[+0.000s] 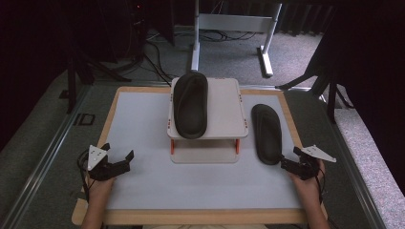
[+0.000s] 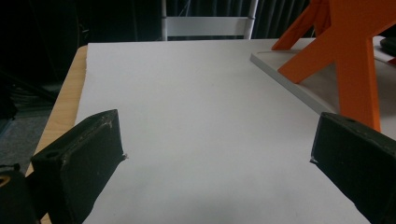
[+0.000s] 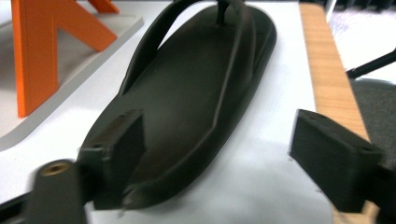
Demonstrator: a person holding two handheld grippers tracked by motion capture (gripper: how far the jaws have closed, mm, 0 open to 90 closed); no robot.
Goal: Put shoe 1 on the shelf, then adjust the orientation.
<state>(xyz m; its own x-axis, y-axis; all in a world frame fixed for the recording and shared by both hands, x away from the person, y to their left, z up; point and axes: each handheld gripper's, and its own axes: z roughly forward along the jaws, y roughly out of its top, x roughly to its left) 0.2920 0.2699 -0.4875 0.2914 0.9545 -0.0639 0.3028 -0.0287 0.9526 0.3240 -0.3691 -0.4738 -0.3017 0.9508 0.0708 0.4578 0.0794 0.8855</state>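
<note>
1. The left gripper [image 1: 116, 161] sits near the table's front edge at about 8 o'clock from the stand; its black, blocky jaws are spread wide over bare white board with nothing between them.
2. The right gripper [image 1: 291, 161] sits at about 4 o'clock from the stand, at the heel of the near sandal [image 1: 266, 133]. In the right gripper view its jaws stand apart on either side of that heel [image 3: 187, 121]; the left jaw is at the sole's edge, the right one well clear, so nothing is pinched.
3. The near sandal is a dark, matte, rubbery flip-flop with a long oval sole, raised rim and thong strap. It lies flat on the white table top [image 1: 143, 124], just right of the stand.
4. The stand [image 1: 224, 114] is a small two-tier shelf: white rounded-corner plates on orange legs [image 2: 348, 60].
5. On its top plate lies the second sandal [image 1: 190, 105], same dark rubbery make; the lower plate carries nothing that I can see.
6. The table has a light wooden rim [image 1: 107, 124]. No writing or brand can be read anywhere.
</note>
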